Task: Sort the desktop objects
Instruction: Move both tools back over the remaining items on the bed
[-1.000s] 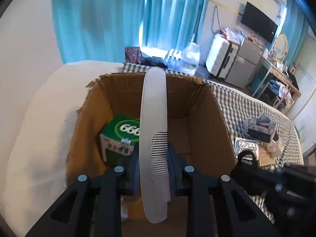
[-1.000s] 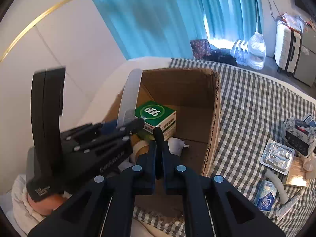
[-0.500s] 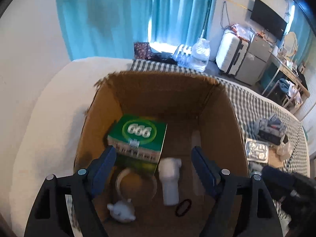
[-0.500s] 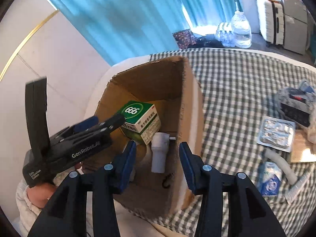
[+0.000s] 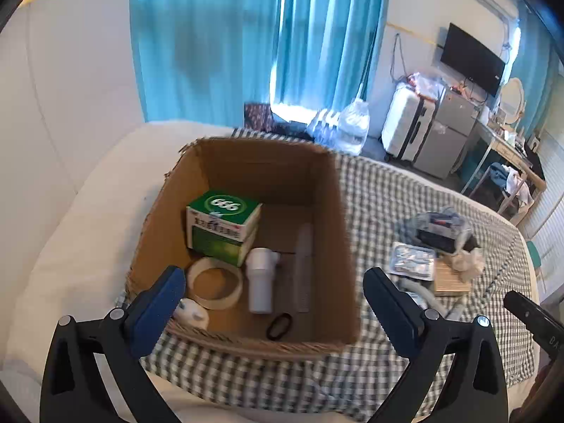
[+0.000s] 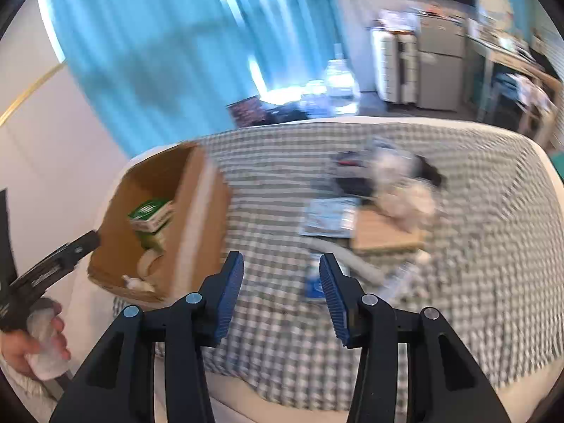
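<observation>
Hovering above the near edge of the cardboard box, the left gripper has its jaws opening wide, and nothing is between them. Under it, on the floor of the box, lies the grey comb, flat and near the right wall. Just beside the comb stands out a white plastic tube, and a black hair tie lies in front of them. More to the left I see a roll of tape, a small white object at the near corner, and a green box marked 666 behind the tape. The right gripper is over the checked cloth, to the right of the box, with its jaws parted about halfway and empty. Beyond its fingertips the view is blurred, but a blue sachet, a pale tube, a foil blister pack and a wooden block lie there on the cloth. A hand holds the handle of the left gripper at the lower left of the right view.
</observation>
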The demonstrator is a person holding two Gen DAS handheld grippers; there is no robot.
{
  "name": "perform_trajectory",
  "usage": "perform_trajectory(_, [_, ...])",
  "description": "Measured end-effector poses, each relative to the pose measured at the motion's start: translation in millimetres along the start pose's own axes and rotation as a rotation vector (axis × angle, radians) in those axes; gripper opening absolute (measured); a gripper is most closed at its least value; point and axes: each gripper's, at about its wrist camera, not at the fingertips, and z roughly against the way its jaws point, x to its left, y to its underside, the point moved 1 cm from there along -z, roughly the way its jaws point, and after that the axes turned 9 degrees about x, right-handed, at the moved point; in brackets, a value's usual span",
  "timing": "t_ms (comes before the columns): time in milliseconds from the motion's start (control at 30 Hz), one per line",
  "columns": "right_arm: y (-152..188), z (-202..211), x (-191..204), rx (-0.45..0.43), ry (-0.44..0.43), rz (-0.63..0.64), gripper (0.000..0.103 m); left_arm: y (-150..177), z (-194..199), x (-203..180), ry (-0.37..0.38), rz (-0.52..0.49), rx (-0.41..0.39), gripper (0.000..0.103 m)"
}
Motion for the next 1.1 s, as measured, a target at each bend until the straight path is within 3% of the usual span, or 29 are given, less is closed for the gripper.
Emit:
perform_trajectory(200, [20,32,-53,-0.035,0.066,-0.071,0.045,31,7,-57,0.024,-0.007,0.021,0.103])
perform_trajectory(433, [36,42,-89,-0.056,0.064,-0.131,0.045,65,-16,-125,0.007,-0.122,0.077,0.103])
perform_trajectory(733, [45,8,-119,-0.025,0.065,-0.180,0.045,87,-67,-178,-0.021,-0.221,0.145,0.103])
perform_trajectory(1100, [25,-52,-148,-0.005,0.046,-0.187,0.045,76,-145,-215,-0.006,-0.161,0.229,0.103])
